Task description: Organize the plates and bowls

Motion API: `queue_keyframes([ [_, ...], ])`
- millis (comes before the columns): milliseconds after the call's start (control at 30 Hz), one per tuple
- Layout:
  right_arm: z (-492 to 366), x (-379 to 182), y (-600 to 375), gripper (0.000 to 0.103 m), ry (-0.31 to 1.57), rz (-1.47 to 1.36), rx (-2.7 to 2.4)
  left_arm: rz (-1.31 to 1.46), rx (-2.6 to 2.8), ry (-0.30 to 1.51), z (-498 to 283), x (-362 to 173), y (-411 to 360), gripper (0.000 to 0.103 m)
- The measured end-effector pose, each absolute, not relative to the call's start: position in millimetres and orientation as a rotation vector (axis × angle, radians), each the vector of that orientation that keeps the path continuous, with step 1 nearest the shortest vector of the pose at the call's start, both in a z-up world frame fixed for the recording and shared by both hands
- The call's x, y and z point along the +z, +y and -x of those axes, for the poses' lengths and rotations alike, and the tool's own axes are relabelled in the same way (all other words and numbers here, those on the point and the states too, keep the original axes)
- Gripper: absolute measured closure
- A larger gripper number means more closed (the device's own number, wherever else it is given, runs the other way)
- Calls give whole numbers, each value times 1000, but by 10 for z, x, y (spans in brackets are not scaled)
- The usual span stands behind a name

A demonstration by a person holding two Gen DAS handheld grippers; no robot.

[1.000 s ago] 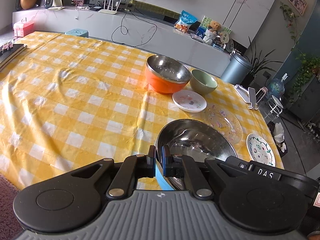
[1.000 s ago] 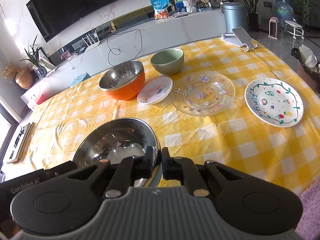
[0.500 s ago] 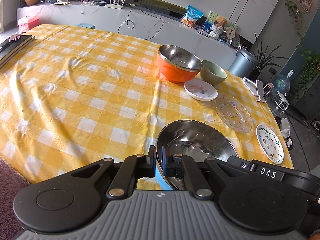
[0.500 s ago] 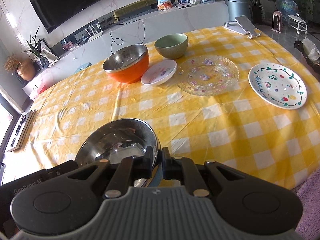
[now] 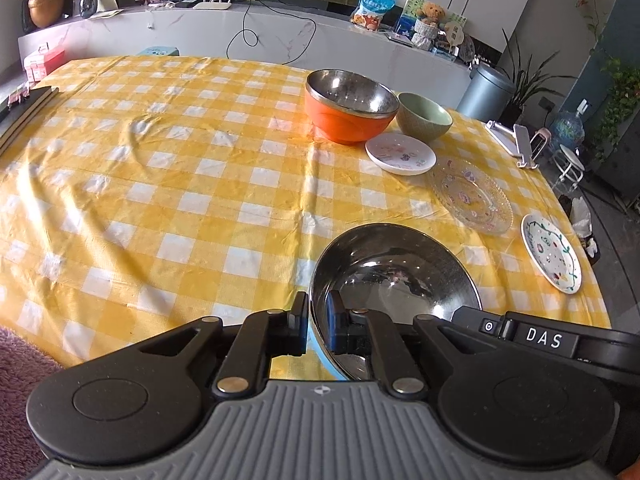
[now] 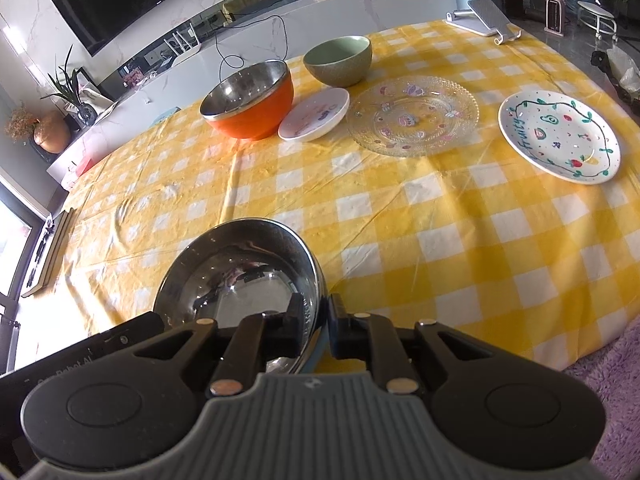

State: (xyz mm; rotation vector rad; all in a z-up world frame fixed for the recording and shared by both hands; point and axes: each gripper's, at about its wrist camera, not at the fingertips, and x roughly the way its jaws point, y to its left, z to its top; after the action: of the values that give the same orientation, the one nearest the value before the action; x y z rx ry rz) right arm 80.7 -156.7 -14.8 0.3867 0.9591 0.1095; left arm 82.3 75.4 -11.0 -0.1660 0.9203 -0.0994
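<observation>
I am looking down my two grippers at a table covered with a yellow and white checked cloth (image 5: 192, 184). My left gripper (image 5: 317, 326) is sitting on the near left rim of a big steel bowl with a blue outside (image 5: 394, 268), one finger outside the wall and one finger inside it. Its jaws are opening right now, and I am seeing a thin gap beside the rim, so the pads are not pressing hard any more, though the view is too tight for me to be sure they are fully off. My right gripper (image 6: 322, 330) is doing the same on the near right rim of that bowl (image 6: 240, 272), with the wall between its fingers and its jaws opening too. The bowl is sitting close to the near edge of the table. Farther back, an orange bowl with a steel inside (image 5: 350, 110) is standing just beside a green bowl (image 5: 425, 116). A small white plate (image 5: 401, 153) is lying right in front of those two. To its right a clear glass plate (image 6: 412, 114) is lying flat, and past that a white plate with painted fruit (image 6: 559, 136) is lying near the table's right edge.
</observation>
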Motion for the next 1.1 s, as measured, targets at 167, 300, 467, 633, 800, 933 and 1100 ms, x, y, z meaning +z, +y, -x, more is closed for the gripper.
queue_keyframes([
  [167, -769, -64, -1605, 56, 931, -379, 122, 93, -77, 925, -801, -19, 732, 50],
  [300, -696, 74, -1643, 28, 863, -377, 161, 81, -75, 893, -741, 125, 758, 46],
  [467, -534, 404, -1583, 5, 683, -257, 173, 80, -104, 796, -680, 351, 755, 36],
  [633, -457, 619, -1617, 3, 562, -210, 40, 45, -195, 733, -702, 492, 658, 37],
  [800, -591, 668, -1711, 3, 575, -209, 16, 50, -188, 705, -837, 551, 645, 38],
  [933, -736, 624, -1745, 3, 603, -238, -13, 105, -181, 709, -996, 559, 717, 39],
  [1100, -1034, 522, -1747, 3, 725, -292, 1, 192, -170, 781, -1241, 511, 833, 41],
])
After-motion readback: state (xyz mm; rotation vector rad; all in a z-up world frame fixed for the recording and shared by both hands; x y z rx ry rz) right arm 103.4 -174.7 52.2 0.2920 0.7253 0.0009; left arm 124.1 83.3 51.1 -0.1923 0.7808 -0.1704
